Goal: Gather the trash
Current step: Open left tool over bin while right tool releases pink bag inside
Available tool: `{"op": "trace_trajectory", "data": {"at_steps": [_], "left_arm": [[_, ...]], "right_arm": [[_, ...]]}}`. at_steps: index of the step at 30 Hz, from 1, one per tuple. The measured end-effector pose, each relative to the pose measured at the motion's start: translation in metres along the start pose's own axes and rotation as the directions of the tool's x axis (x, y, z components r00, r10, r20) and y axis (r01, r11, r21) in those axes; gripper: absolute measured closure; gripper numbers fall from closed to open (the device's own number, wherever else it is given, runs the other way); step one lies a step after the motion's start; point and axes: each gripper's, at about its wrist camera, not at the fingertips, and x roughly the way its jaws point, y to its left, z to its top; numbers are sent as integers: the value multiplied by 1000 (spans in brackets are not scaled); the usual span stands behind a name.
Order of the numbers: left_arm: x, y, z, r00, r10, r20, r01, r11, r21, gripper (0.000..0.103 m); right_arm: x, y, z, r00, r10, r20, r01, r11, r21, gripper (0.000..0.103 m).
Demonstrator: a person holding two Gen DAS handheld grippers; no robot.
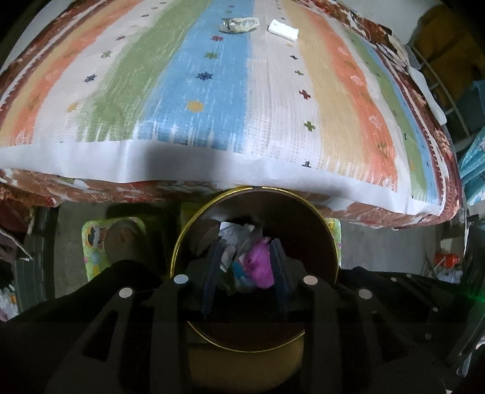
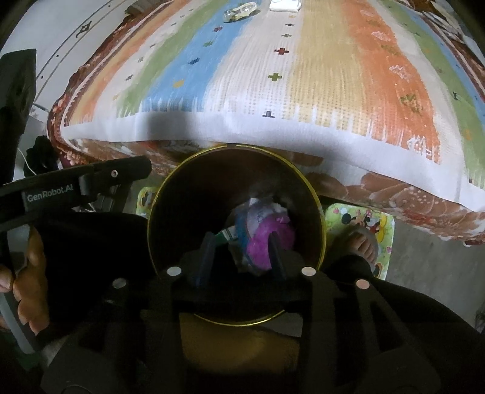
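Pointing down into the gold-rimmed bin [image 1: 178, 242], the left hand-held gripper [image 1: 245, 266] and right hand-held gripper [image 2: 241, 251] are both seen with jaws parted, gripping nothing. Crumpled trash [image 2: 266, 239] lies below them inside. Far ahead on the bed [image 1: 272, 121], a plastic wrapper [image 1: 239, 24] and white packet [image 1: 283, 30] remain.

Your left gripper [image 1: 245, 266] points down into the round gold-rimmed bin [image 1: 178, 242], fingers apart with nothing pressed between them. Below them lie a pink wad [image 1: 259, 260] and crumpled paper [image 1: 233, 233]. On the striped bed [image 1: 212, 91] beyond, a clear plastic wrapper [image 1: 239, 24] and a white packet [image 1: 282, 29] lie near each other.
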Motion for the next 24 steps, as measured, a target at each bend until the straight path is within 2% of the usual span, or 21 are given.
{"op": "trace_trajectory", "data": {"at_steps": [6,9,14,18,20,24], "left_arm": [[-8,1,2,999,0,36,0,1000,-5,65],[-16,1,4,997,5,78,-5,1000,-1,57],[-26,4,9,993,-7,117,9,1000,-13,52],[-36,1,12,986,2,165,-3,1000,8,44],[-42,-2,13,982,-5,190,1,1000,23,42],[-58,-6,17,966,-26,257,14,999,50,37]], "right_arm": [[-7,1,2,999,-17,41,18,1000,-4,62],[-12,2,3,997,-28,72,29,999,-16,56],[-19,3,7,993,-25,114,27,999,-21,55],[-34,1,13,980,-59,189,65,998,-22,52],[-42,1,15,972,-38,234,47,998,-34,48],[-52,8,19,955,-59,289,84,994,-76,46]]}}
